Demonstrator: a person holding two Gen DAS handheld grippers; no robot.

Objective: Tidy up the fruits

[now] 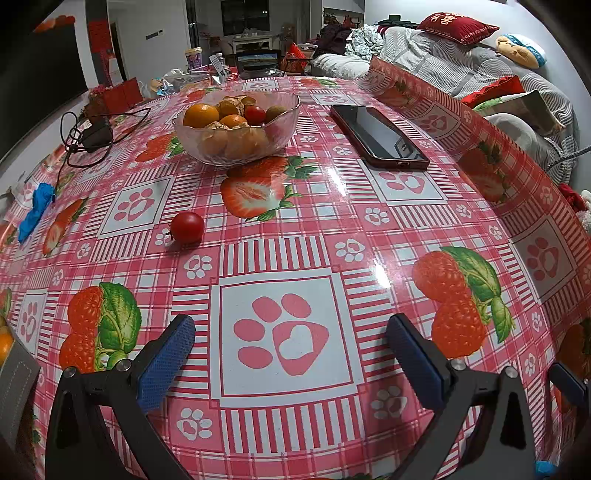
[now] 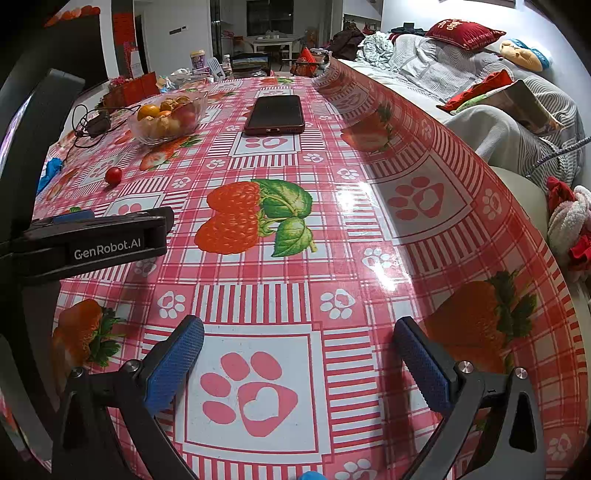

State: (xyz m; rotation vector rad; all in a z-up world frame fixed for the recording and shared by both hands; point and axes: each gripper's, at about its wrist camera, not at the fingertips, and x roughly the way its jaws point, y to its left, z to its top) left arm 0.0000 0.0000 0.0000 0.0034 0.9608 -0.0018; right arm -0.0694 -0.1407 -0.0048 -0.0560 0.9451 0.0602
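Fruits mostly sit in glass bowl (image 1: 236, 125) on surface (image 1: 332, 229); one cherry tomato (image 1: 187, 227) lies loose, near the bowl, left to collect. Left claw (image 1: 291, 354) and right claw (image 2: 299, 358) both spread apart, empty, well short of it.

Clutter on the strawberry-print tablecloth (image 1: 288, 236)

A dark smartphone (image 1: 378, 136) lies face-up; a black charger with tangled cable (image 1: 96, 136) sits at the far left, near crumpled blue cloth (image 1: 37, 210). Red cushion (image 1: 457, 26) on the sofa.
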